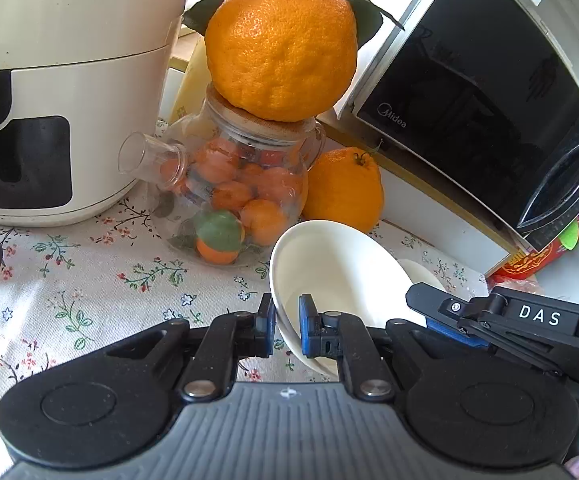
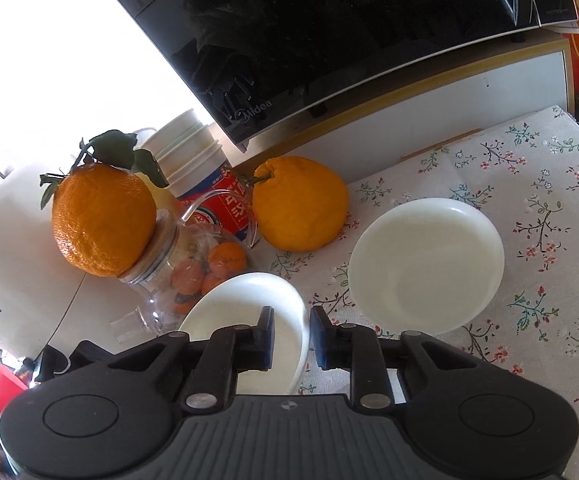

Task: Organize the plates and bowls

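Note:
A white bowl (image 1: 337, 268) is tilted above the floral tablecloth. My left gripper (image 1: 287, 326) is shut on its near rim. The same bowl (image 2: 249, 308) shows in the right wrist view, where my right gripper (image 2: 292, 338) straddles its right rim with a small gap between pads and rim. A second white bowl (image 2: 425, 264) rests flat on the cloth to the right. In the left wrist view the right gripper's body (image 1: 509, 320) lies just right of the held bowl, with a sliver of the second bowl (image 1: 421, 276) behind it.
A glass teapot of small oranges (image 1: 233, 196) with a large orange (image 1: 281, 40) on its lid stands behind the bowl. Another orange (image 1: 343, 188), a black microwave (image 1: 481, 100) on a white shelf, a cream air fryer (image 1: 61, 92) and stacked paper cups (image 2: 193, 148) crowd the back.

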A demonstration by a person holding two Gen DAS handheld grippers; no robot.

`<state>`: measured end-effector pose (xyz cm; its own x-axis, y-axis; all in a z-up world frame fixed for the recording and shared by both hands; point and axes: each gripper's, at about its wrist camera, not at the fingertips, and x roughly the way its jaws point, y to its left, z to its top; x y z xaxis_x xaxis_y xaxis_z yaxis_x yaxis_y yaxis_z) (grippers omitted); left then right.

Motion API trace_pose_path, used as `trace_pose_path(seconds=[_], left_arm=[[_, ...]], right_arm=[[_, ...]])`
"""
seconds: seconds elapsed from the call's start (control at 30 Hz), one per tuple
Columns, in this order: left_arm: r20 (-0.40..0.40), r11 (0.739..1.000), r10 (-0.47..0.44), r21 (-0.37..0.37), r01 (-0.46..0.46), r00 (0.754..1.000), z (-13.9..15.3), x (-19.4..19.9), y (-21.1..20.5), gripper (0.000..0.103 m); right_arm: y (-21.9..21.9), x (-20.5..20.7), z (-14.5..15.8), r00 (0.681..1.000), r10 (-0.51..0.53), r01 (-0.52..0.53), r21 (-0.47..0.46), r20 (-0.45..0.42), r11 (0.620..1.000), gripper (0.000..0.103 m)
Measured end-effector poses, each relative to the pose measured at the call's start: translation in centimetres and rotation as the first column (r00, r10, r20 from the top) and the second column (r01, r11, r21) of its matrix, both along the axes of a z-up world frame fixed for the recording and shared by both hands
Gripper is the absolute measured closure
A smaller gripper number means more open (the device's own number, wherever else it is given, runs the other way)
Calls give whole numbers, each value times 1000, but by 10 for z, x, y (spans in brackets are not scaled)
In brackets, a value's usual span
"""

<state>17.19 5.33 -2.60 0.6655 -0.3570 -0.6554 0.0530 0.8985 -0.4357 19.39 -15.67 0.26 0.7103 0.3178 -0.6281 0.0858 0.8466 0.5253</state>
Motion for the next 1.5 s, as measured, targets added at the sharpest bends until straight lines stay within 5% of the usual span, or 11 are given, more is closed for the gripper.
trace_pose_path(seconds=[0.8, 1.5], left_arm=[[-27, 999, -38, 1, 38, 999, 21, -66, 48, 92], [-12, 986, 51, 158, -49, 999, 10, -85, 84, 92]], right_arm=[[29, -72, 27, 992, 124, -124, -16, 6, 992, 84], [98, -72, 6, 970, 238, -241, -107, -48, 964, 84]])
